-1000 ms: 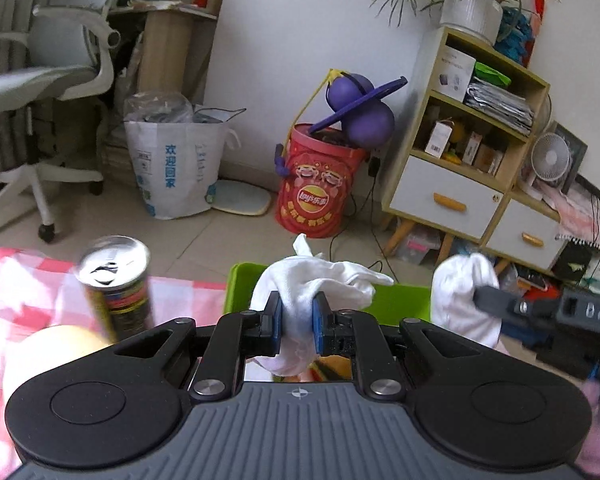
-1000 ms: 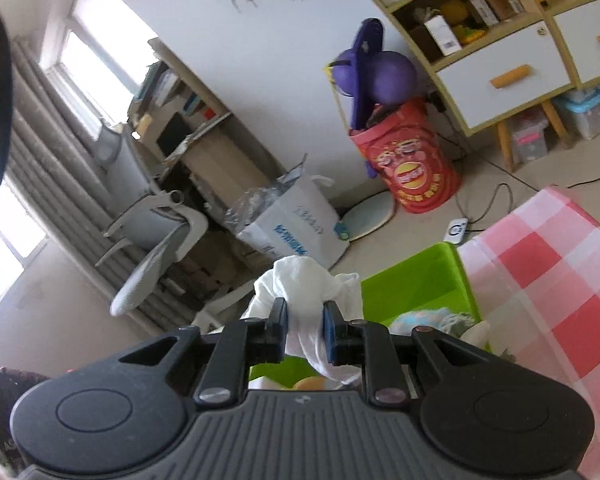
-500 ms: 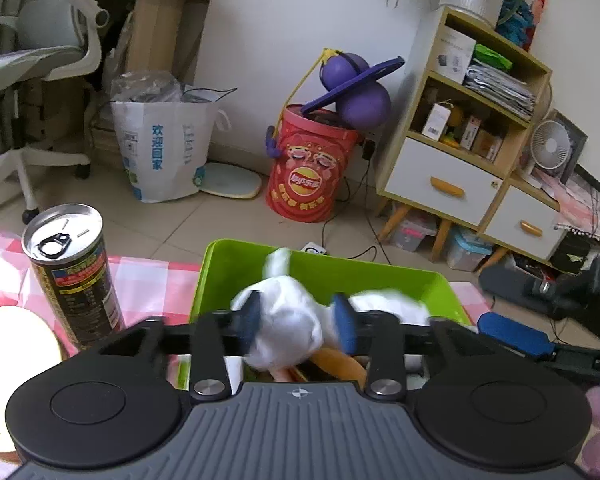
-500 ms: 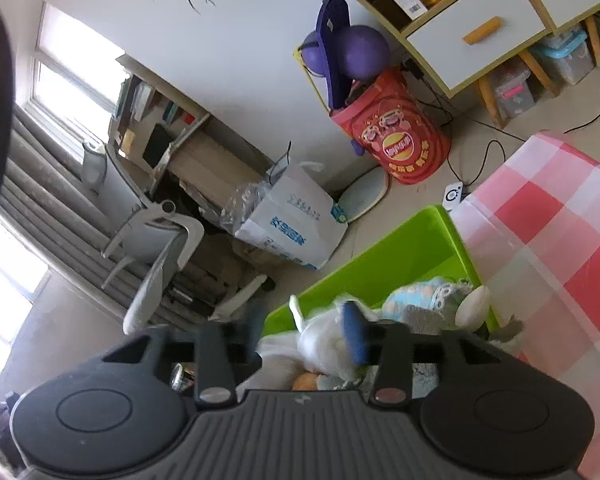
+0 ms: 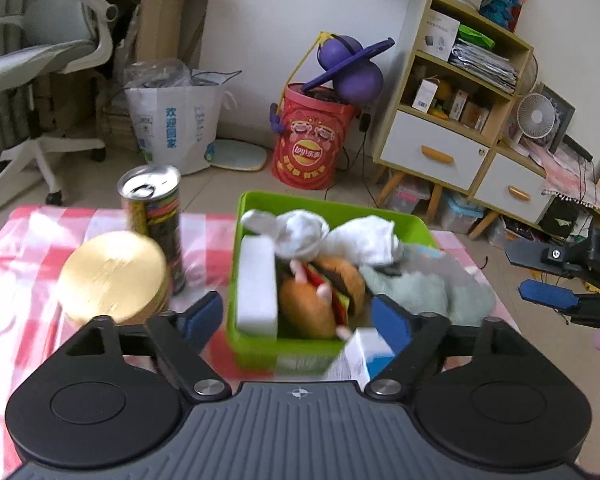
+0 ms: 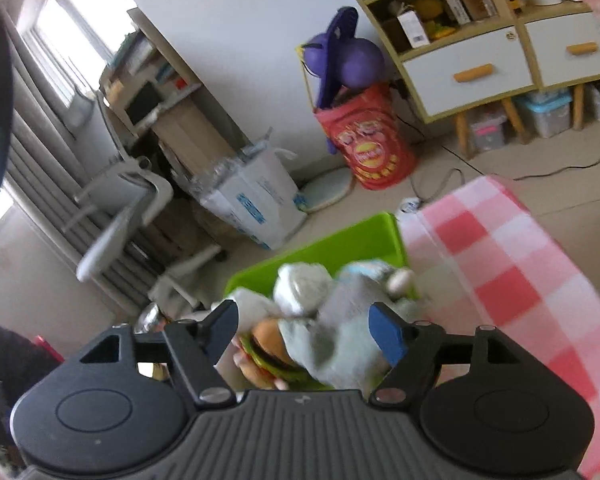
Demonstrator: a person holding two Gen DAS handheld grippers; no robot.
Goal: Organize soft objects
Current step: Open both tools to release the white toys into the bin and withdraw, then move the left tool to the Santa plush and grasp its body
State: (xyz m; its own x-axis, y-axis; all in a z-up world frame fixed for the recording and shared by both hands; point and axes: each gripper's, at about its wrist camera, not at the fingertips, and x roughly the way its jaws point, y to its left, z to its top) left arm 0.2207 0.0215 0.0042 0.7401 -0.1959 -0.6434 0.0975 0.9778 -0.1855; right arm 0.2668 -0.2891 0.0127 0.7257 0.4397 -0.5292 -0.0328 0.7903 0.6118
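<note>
You are opening both tools, left tool (image 5: 296, 320) and right tool (image 6: 304, 330), nothing gripped; the white cloth bundles (image 5: 320, 232), heaped mid-frame in the green plastic bin (image 5: 332, 210), may spill.

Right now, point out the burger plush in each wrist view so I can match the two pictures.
Left wrist: the burger plush sits in the middle of the green bin, just above the gap between the fingers, beside a white foam block.
Right wrist: the burger plush is low and centre-left, partly under a grey plush.
Shared landmark: the red snack bucket on the floor.
</note>
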